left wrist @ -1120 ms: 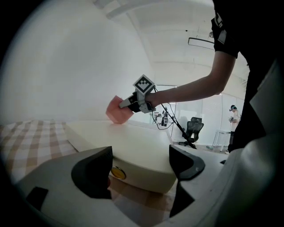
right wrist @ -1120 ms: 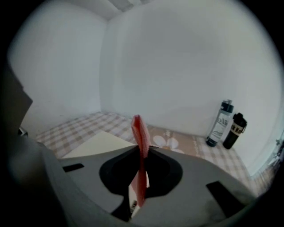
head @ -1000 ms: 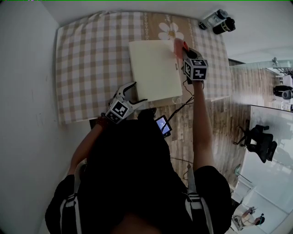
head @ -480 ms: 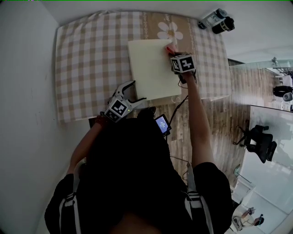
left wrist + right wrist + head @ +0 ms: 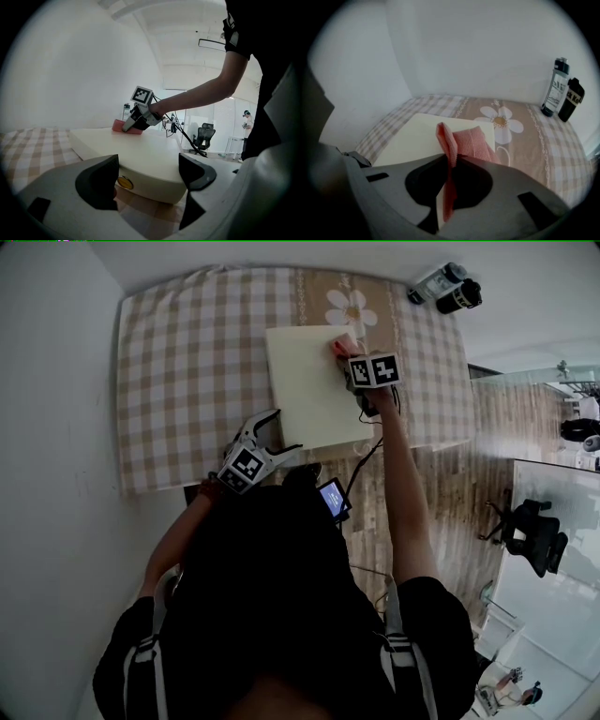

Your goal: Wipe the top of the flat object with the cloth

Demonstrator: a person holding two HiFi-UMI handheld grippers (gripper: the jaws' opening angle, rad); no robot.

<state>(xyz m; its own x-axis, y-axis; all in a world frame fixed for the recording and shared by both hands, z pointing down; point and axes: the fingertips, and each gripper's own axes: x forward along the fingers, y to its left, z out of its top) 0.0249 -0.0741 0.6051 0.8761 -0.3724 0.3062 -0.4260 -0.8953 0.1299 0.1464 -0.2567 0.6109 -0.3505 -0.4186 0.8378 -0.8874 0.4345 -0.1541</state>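
Observation:
A cream flat slab lies on the checked tablecloth. My right gripper is shut on a pink cloth, which rests on the slab's far right corner. The cloth shows just beyond the marker cube in the head view, and the cloth shows under the right gripper in the left gripper view. My left gripper stands open at the slab's near left edge, its jaws apart with the slab's side between them but not touching.
Two bottles stand at the table's far right corner; the bottles are also in the right gripper view. A daisy print lies beyond the slab. A small screen device hangs near my body. An office chair stands on the floor at right.
My right gripper has drawn the pink cloth leftward and slightly nearer along the slab's far right part. The left gripper has stayed in place.

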